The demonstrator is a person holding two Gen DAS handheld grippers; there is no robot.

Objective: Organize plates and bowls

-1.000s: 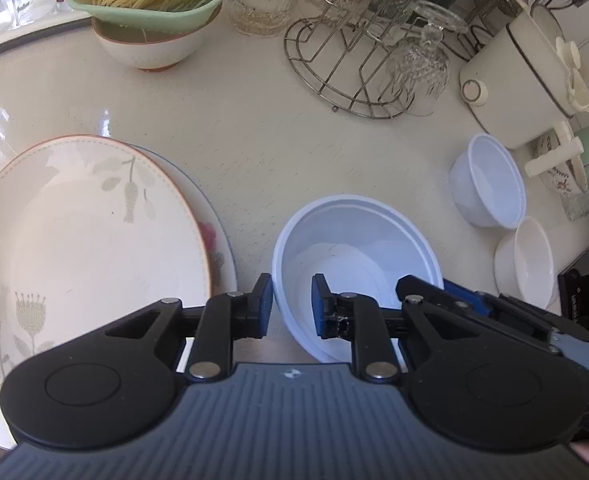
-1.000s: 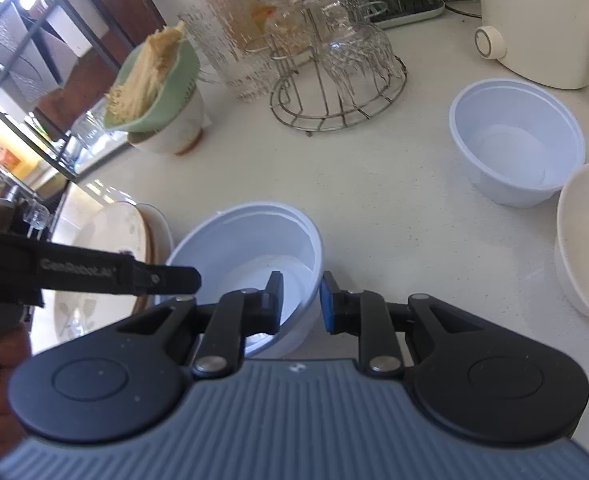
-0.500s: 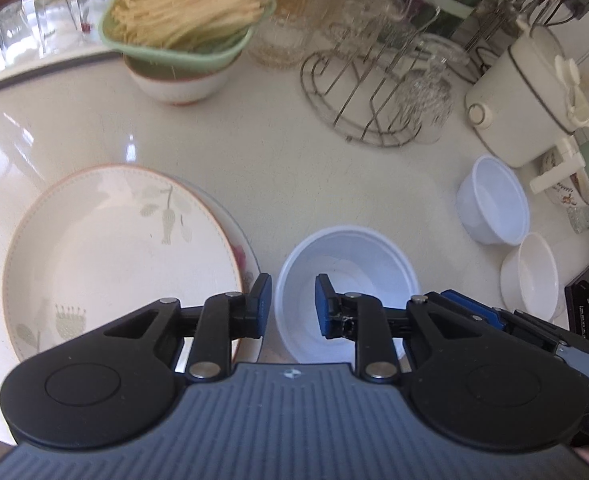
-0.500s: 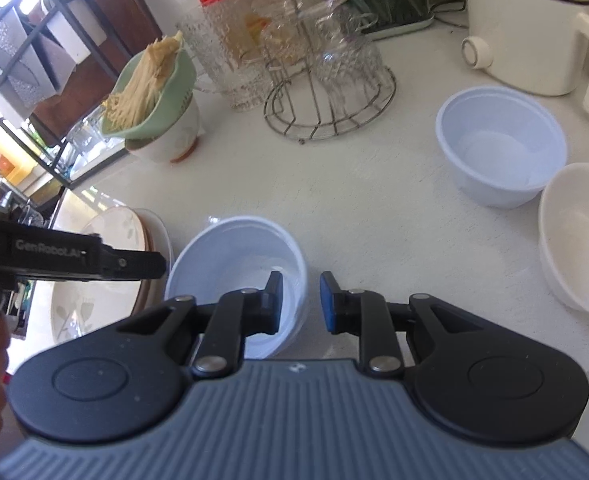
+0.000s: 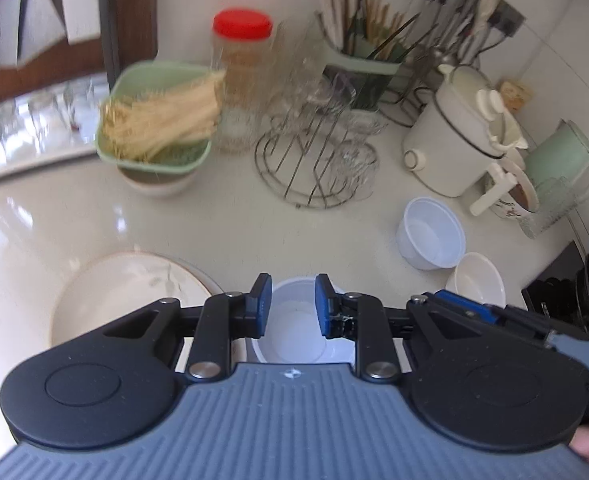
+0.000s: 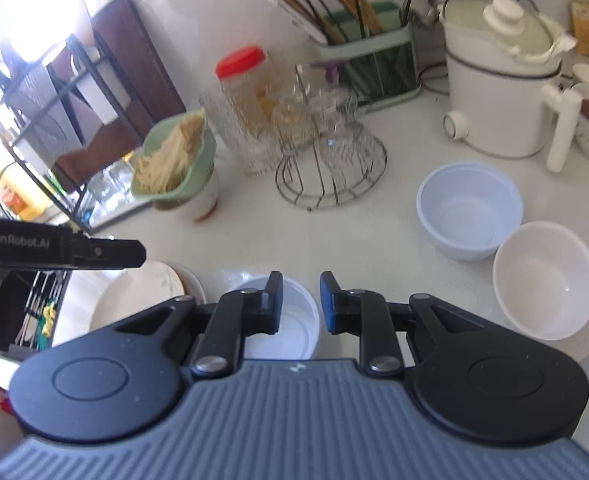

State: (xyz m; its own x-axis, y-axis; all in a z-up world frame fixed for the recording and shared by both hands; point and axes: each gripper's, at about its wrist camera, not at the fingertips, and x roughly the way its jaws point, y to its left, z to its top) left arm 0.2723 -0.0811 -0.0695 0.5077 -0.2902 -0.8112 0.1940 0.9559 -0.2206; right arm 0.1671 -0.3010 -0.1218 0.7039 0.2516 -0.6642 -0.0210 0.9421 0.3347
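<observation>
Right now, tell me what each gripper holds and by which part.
Nothing is held. The left gripper and the right gripper are both open and empty, above the bowl without touching it.

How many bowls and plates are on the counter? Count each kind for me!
Empty white bowls: 3
Bowl under the green noodle basket: 1
Plates in the stack: 2
Total: 6

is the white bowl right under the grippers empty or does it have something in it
Empty: the white bowl sits upright on the counter, and its bare bottom shows between the fingers.
</observation>
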